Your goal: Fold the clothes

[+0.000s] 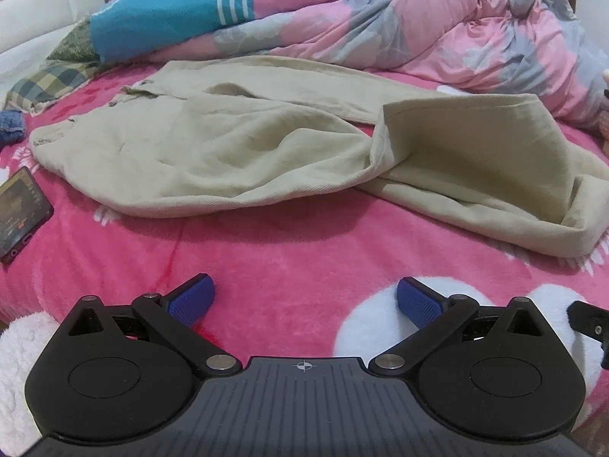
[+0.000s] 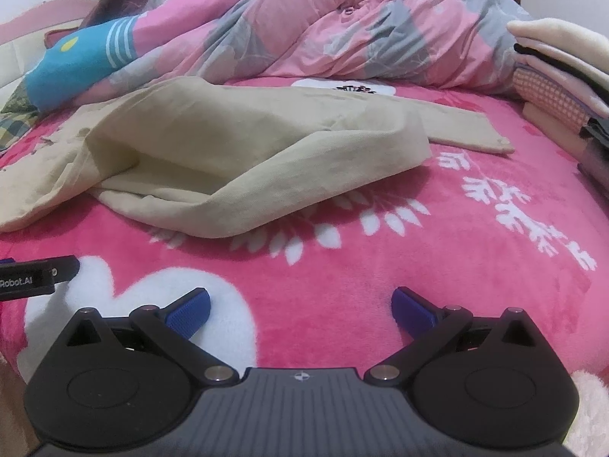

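Note:
Beige trousers (image 1: 236, 144) lie rumpled across a pink fleece blanket (image 1: 281, 259), one leg doubled back over itself at the right (image 1: 475, 160). In the right wrist view the same trousers (image 2: 213, 152) spread over the left and middle, with one leg end (image 2: 468, 133) reaching right. My left gripper (image 1: 305, 297) hovers open over bare blanket, short of the trousers' near edge. My right gripper (image 2: 300, 304) is also open and empty, just in front of the folded leg. The left gripper's black side (image 2: 38, 276) shows at the right wrist view's left edge.
A crumpled pink and grey quilt (image 1: 437, 23) fills the back of the bed. A phone (image 1: 21, 213) lies at the left on the blanket. A stack of folded clothes (image 2: 563, 76) stands at the right. A blue striped pillow (image 1: 167, 11) and checked cloth (image 1: 49, 80) sit back left.

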